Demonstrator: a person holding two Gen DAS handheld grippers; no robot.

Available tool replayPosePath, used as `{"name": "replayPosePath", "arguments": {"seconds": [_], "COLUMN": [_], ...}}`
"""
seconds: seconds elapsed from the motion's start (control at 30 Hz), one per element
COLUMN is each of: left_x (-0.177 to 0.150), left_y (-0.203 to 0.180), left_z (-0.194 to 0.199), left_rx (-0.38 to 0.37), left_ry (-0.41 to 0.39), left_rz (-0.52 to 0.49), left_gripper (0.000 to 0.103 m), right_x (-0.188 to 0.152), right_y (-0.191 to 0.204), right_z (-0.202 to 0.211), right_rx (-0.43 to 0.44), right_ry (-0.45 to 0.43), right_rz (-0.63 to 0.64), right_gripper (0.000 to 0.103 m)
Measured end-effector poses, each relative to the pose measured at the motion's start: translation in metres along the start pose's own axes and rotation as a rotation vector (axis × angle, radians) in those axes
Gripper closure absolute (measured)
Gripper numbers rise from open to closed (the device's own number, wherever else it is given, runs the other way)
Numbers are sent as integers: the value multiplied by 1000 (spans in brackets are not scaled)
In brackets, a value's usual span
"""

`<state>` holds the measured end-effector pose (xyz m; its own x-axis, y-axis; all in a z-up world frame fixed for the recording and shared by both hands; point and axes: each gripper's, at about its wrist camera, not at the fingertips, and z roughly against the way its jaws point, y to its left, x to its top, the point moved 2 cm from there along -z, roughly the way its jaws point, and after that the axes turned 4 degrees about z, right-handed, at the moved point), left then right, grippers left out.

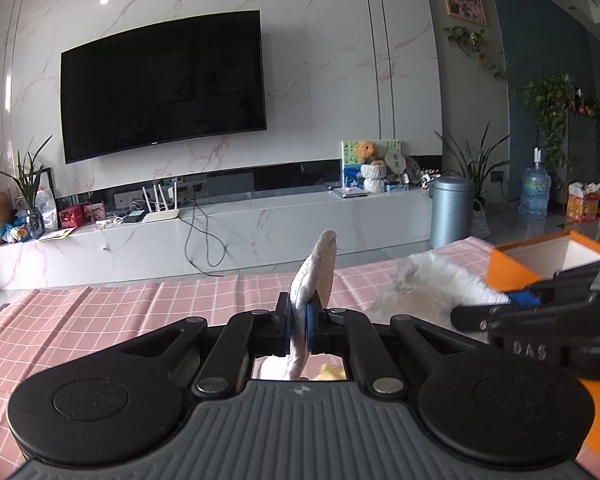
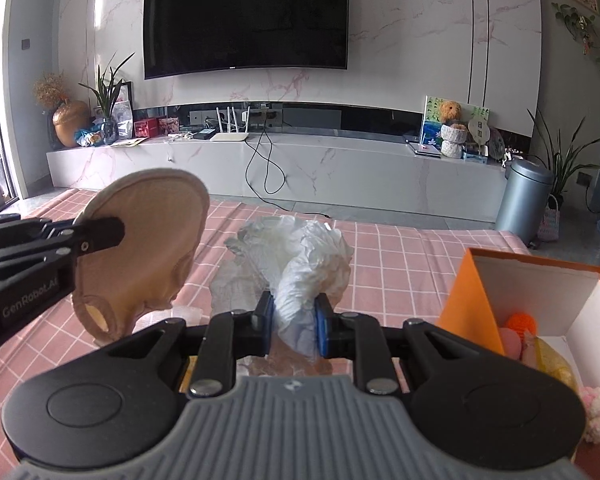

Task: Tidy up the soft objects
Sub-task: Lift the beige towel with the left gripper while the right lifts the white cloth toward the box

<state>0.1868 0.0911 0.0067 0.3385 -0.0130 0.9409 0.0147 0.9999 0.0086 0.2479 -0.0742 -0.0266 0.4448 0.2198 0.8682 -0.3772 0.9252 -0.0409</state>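
The beige fabric pad (image 1: 314, 280) stands edge-on between the pads of the left gripper (image 1: 300, 326), clamped nearly closed on it. The crumpled white plastic wrap (image 2: 308, 272) is pinched in the right gripper (image 2: 293, 320), above the pink checked cloth (image 2: 380, 248). The orange box (image 2: 476, 292) sits right of that gripper.

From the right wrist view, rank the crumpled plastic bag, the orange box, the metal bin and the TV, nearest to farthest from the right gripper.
1. Crumpled plastic bag: clamped in the right gripper.
2. Orange box: close by on the right, on the pink cloth.
3. Metal bin: on the floor, far right.
4. TV: on the back wall.
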Motion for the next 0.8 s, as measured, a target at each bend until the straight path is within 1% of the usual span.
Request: {"name": "replayPosePath", "arguments": {"seconds": [0.13, 0.33, 0.6, 0.8], "left_x": [9, 17, 29, 38], "left_y": [-17, -48, -99, -133], "left_z": [12, 24, 30, 30], "left_rx": [-49, -133, -269, -341], "left_ry": [-14, -21, -17, -28], "left_rz": [16, 10, -11, -40], "left_gripper": [96, 96, 96, 96], "right_x": [-4, -4, -3, -3], "right_y": [-10, -33, -84, -127], "right_z": [26, 66, 107, 130], "right_rx": [3, -36, -137, -216], "right_ry": [-2, -35, -54, -51], "right_rz": [-29, -33, -27, -17], "right_gripper": [84, 84, 84, 84]}}
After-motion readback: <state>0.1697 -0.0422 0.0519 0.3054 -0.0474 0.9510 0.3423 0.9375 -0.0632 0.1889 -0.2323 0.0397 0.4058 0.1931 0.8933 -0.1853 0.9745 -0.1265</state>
